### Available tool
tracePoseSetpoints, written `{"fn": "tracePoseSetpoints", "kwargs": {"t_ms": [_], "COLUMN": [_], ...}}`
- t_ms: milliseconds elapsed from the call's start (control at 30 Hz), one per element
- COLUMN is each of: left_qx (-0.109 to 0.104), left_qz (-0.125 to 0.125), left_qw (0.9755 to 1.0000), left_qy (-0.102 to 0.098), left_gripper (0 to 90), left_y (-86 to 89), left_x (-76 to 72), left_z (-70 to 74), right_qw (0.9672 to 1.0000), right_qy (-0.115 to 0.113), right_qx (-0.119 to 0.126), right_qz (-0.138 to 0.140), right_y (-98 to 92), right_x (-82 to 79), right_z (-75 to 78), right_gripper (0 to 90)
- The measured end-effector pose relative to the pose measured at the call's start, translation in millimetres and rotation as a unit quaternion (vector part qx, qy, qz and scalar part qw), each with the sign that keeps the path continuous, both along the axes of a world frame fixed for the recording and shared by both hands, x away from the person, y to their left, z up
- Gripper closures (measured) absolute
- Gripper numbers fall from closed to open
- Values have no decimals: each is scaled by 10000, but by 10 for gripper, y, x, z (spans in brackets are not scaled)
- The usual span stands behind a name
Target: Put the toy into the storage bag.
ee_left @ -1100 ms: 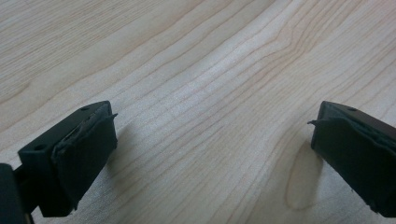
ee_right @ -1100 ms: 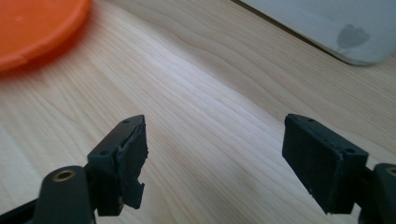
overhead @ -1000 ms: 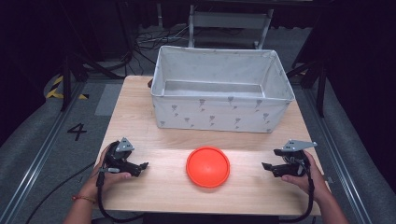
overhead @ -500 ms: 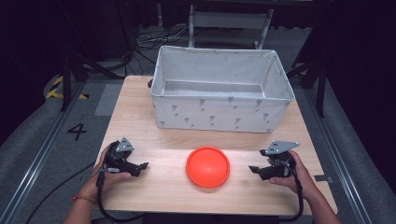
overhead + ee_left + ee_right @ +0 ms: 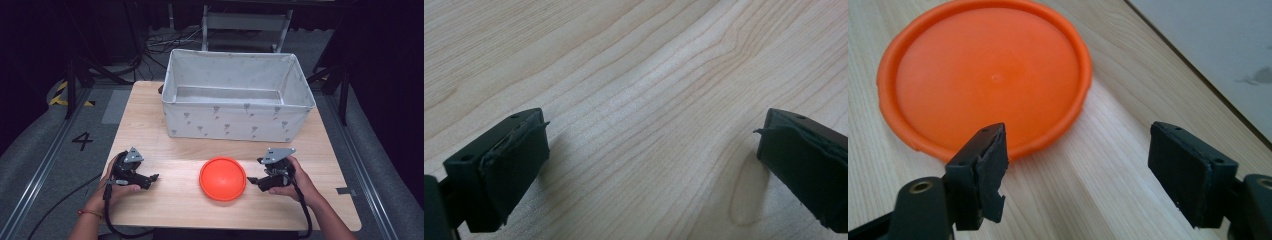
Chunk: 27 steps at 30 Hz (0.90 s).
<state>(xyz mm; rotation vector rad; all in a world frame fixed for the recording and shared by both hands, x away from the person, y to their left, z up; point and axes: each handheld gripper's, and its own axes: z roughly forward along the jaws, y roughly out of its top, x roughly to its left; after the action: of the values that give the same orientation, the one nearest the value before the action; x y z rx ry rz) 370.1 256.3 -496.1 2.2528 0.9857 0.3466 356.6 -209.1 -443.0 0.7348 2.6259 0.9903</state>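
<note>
An orange round disc (image 5: 222,178) lies flat on the wooden table (image 5: 175,150), near its front middle. My right gripper (image 5: 254,181) is just to the right of the disc, open, its jaws pointing at the rim with nothing between them. In the right gripper view the disc (image 5: 988,75) lies just beyond the open gripper (image 5: 1078,160). My left gripper (image 5: 152,178) rests on the table at the front left, a good way from the disc, open over bare wood (image 5: 649,125).
A large white fabric bin (image 5: 235,95) with a small grey print stands at the back of the table, open at the top; its wall (image 5: 1218,45) shows in the right gripper view. Dark floor, cables and a metal frame (image 5: 245,22) lie beyond the table.
My right gripper has moved left across the table, from near the right edge to right beside the disc. The left gripper and the disc have stayed put.
</note>
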Motion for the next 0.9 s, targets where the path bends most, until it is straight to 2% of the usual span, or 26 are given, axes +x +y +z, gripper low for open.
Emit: {"fn": "tracePoseSetpoints", "kwargs": {"t_ms": [200,267,333,467,633,733,900], "left_qx": [-1,1,0,0,0,8,-1], "left_qz": [0,0,0,-1,-2,-5,0], "left_qw": [10000,10000,10000,10000,10000,10000,10000], "left_qy": [0,1,0,2,2,8,0], "left_gripper": [5,6,5,6,6,5,6], "left_y": [0,0,0,0,0,1,0], "left_x": [0,0,0,0,0,1,0], "left_z": [0,0,0,0,0,2,0], "right_qw": [9999,9999,9998,9995,9988,9978,9978], "right_qy": [74,84,163,232,450,650,660], "right_qx": [-46,-72,-133,-206,-209,-106,-109], "right_qz": [78,21,66,41,1,-9,3], "right_y": [218,282,334,402,458,467,502], "right_x": [86,125,167,224,300,320,331], "right_z": [-54,-89,-135,-205,-329,-383,-416], "right_gripper": [242,229,240,239,223,201,150]}}
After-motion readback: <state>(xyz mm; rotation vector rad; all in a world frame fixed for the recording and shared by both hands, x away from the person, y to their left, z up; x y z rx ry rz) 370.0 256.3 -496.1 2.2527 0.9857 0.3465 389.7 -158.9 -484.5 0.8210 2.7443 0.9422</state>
